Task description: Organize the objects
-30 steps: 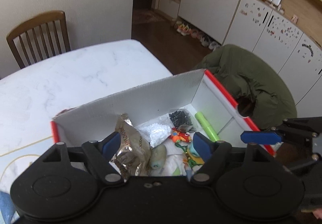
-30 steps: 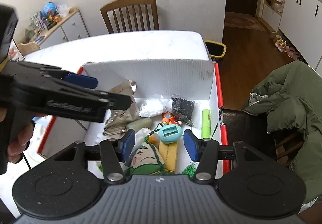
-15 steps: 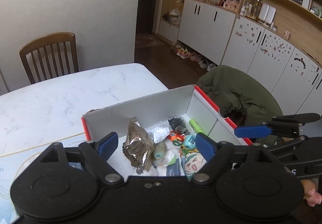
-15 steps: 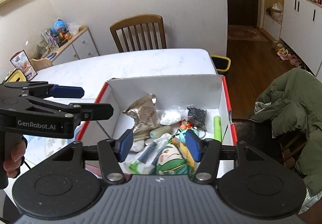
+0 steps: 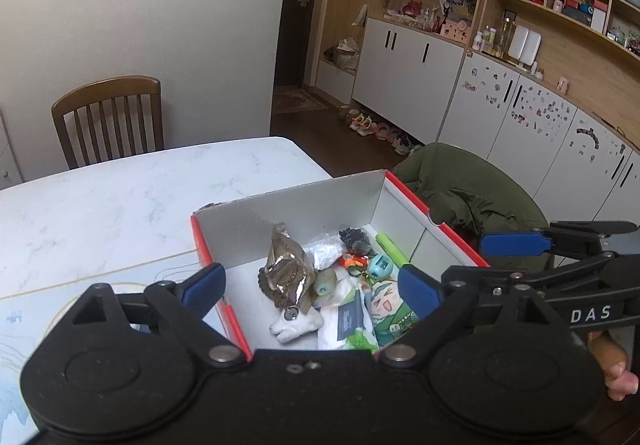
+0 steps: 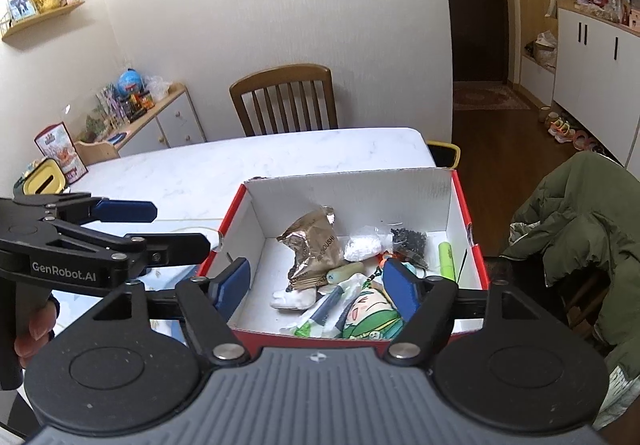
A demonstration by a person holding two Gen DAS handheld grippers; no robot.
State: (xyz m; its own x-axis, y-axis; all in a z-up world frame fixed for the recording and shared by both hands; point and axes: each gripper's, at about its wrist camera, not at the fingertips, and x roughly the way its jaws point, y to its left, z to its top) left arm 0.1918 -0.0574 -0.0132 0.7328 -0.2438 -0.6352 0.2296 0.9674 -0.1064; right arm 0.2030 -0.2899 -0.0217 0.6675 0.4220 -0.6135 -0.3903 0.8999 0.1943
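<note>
Above the box [image 6: 464, 205], both tools, left [image 5: 312, 285] and right [image 6: 318, 281], have risen, spread wide, gripping nothing.

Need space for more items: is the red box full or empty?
Partly full: the red box holds a foil packet and small items; bare floor remains.

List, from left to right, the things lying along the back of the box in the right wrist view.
Brown foil packet → bag of white bits → bag of black bits → green tube, all inside the box.
</note>
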